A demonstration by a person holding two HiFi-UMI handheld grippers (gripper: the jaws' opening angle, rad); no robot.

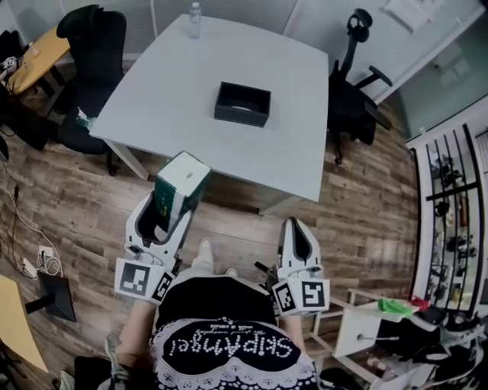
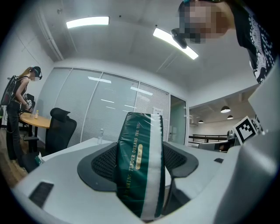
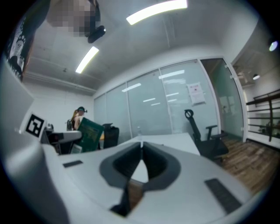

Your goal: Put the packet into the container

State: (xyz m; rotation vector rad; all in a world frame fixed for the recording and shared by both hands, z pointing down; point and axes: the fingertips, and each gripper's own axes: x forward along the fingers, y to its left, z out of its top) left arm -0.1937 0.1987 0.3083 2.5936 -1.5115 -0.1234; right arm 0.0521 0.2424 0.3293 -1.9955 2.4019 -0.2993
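A green and white packet (image 1: pixel 181 190) stands upright in my left gripper (image 1: pixel 169 207), which is shut on it, in front of the white table (image 1: pixel 168 99). The left gripper view shows the packet (image 2: pixel 141 168) clamped between the dark pads (image 2: pixel 104 162). A black open container (image 1: pixel 242 103) sits near the middle of the table, well beyond the packet. My right gripper (image 1: pixel 297 232) is shut with nothing in it, its tips meeting (image 3: pixel 141 146). The packet (image 3: pixel 90 134) shows at the left of the right gripper view.
A clear bottle (image 1: pixel 195 19) stands at the table's far edge. Black office chairs sit at the left (image 1: pixel 95 46) and right (image 1: pixel 352 91) of the table. A person (image 2: pixel 22 105) stands at a wooden desk (image 1: pixel 34 57) far left. A white cart (image 1: pixel 374 331) is beside me, right.
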